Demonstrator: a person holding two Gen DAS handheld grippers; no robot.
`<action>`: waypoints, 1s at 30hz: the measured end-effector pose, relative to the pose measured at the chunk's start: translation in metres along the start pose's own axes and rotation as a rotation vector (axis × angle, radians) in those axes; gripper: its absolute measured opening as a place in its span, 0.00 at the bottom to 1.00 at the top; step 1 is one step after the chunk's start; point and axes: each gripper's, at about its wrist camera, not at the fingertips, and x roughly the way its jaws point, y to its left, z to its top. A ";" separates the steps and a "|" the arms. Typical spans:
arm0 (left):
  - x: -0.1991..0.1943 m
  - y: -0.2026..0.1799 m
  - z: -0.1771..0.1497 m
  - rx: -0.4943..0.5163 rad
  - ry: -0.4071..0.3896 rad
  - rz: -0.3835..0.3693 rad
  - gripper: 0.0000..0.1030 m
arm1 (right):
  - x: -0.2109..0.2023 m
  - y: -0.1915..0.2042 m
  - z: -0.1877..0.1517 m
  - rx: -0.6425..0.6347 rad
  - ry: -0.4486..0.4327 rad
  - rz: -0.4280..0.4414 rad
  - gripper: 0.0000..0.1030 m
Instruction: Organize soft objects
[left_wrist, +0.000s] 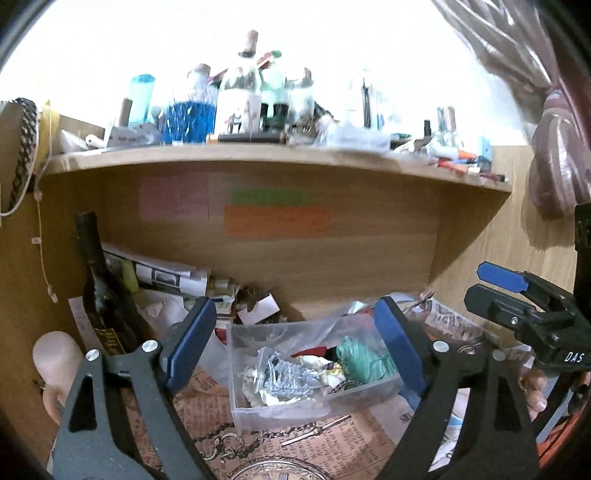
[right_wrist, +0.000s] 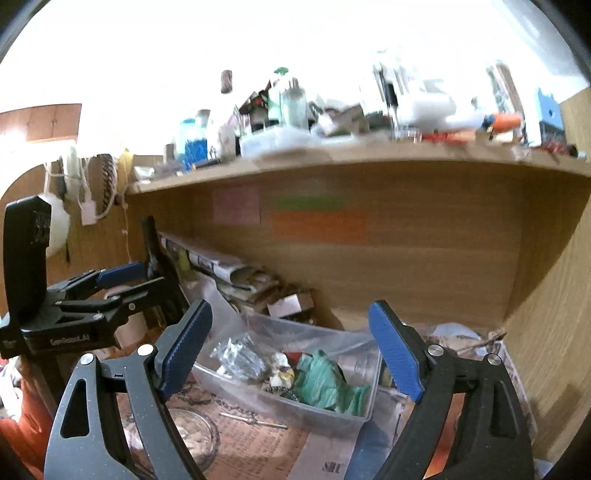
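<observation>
A clear plastic box (left_wrist: 295, 402) sits on the newspaper-covered desk under a wooden shelf. It holds green yarn (left_wrist: 364, 356), a crinkled clear bag (left_wrist: 280, 373) and small cloth scraps. The box also shows in the right wrist view (right_wrist: 332, 415), with the green yarn (right_wrist: 325, 380) in it. My left gripper (left_wrist: 295, 332) is open and empty, its fingers on either side of the box, above it. My right gripper (right_wrist: 291, 336) is open and empty, just in front of the box. The right gripper shows at the right of the left wrist view (left_wrist: 517, 291), the left gripper at the left of the right wrist view (right_wrist: 110, 284).
A dark wine bottle (left_wrist: 99, 291) stands at the left by folded newspapers (left_wrist: 162, 275). A pale cup (left_wrist: 55, 354) stands in front of it. The shelf (left_wrist: 258, 155) above carries several bottles and jars. Wooden walls close in the back and the right.
</observation>
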 end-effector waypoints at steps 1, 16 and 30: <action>0.000 0.000 -0.001 -0.003 -0.005 -0.002 0.89 | -0.002 0.001 0.000 0.000 -0.007 0.003 0.84; -0.023 -0.007 -0.005 -0.022 -0.035 0.011 1.00 | -0.017 0.007 -0.003 0.019 -0.043 0.000 1.00; -0.024 -0.009 -0.007 -0.014 -0.033 0.020 1.00 | -0.019 0.008 -0.004 0.016 -0.042 -0.001 1.00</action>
